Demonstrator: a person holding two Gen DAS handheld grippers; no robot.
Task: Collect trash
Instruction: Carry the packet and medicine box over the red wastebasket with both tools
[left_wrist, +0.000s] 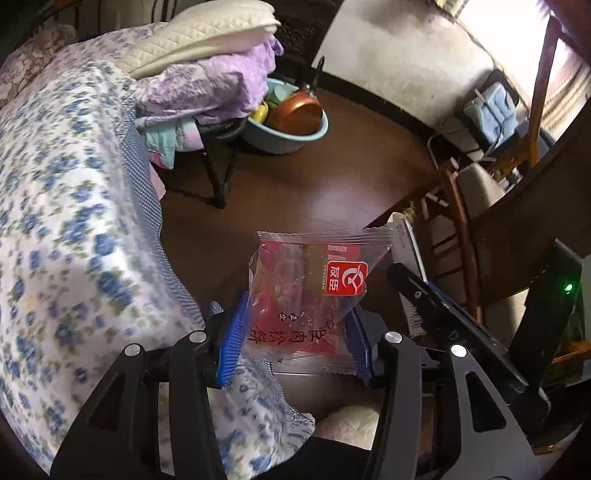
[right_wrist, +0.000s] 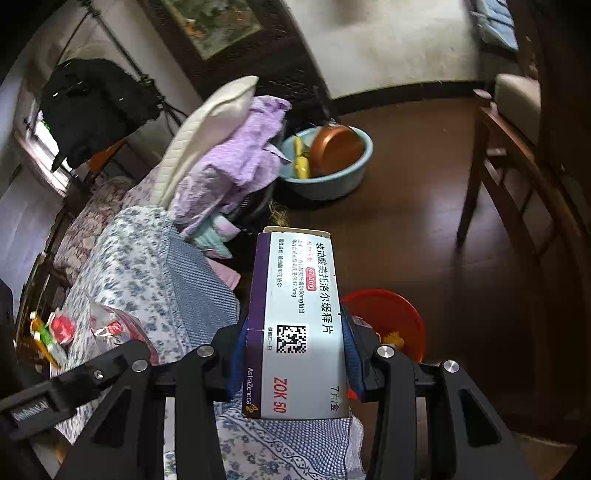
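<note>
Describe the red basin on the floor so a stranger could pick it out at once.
Start at the bed with the blue-flowered cover and look to the dark wooden floor beside it. Nearest the right claw sits the red basin, shallow and round. The light blue basin further off holds a copper pan; the red one doesn't.

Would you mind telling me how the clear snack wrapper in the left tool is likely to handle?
The snack wrapper is thin, glossy film, so probably floppy and slippery. It looks empty and crumpled, likely very light. Only its lower part sits between the left tool pads, so it may slide free.
</note>
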